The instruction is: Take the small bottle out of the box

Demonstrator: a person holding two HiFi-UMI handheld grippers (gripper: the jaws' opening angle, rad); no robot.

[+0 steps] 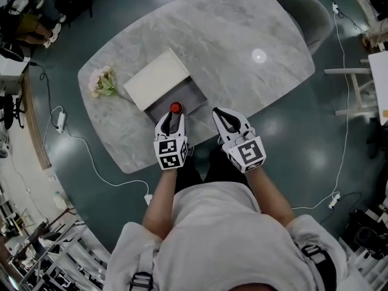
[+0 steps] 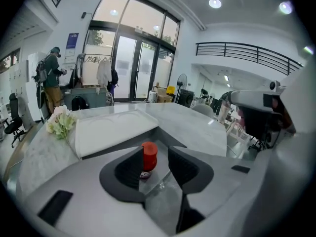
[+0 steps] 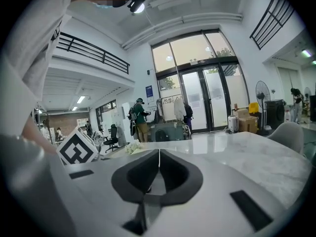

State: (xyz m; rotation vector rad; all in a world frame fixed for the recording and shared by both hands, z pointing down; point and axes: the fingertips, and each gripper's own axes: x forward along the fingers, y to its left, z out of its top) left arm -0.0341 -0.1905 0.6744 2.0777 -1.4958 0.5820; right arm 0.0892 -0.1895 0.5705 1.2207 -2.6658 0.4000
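Observation:
A small bottle with a red cap [image 1: 176, 108] stands upright in the shallow grey box [image 1: 193, 96], near its front edge. The box's white lid [image 1: 159, 77] lies open behind it. My left gripper [image 1: 171, 121] reaches over the table's near edge to the bottle. In the left gripper view the bottle [image 2: 148, 160] stands between the jaws of the left gripper [image 2: 155, 152], close to the left one, with a gap on the right side. My right gripper [image 1: 225, 120] hovers to the right of the box; its jaws meet at the tips [image 3: 159, 154] with nothing between them.
The box sits on an oval marble table [image 1: 242, 47]. A small bunch of flowers [image 1: 103, 82] lies left of the lid. A grey chair [image 1: 306, 17] stands at the table's far right. Cables run over the floor around the table. A person [image 2: 51, 80] stands far off.

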